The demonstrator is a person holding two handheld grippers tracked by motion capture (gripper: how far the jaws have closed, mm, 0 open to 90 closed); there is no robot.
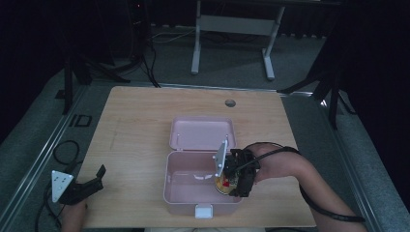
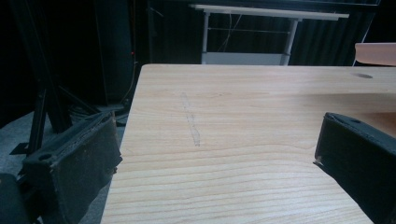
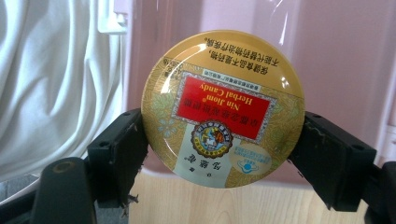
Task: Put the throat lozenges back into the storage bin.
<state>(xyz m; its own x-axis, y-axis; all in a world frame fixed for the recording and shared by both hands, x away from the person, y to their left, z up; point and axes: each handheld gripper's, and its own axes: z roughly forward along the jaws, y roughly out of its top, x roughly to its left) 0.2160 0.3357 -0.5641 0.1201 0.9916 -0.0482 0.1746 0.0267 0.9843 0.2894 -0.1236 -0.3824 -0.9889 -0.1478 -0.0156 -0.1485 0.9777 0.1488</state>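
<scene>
Candy tin (image 3: 223,108), round and gold with a red label, pinched at its rim between the right gripper (image 1: 235,180) jaws, inside the open pink lunch box (image 1: 180,192) at its right end. Left gripper (image 1: 86,186) rests at the wooden table's (image 1: 140,121) near left corner, jaws spread with nothing between them.

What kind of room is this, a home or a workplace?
Probably a lab or studio for recording, not a home. Black curtains hang around the space, a wooden table stands on grey carpet with cables on it, and a height-adjustable desk frame stands behind.
</scene>
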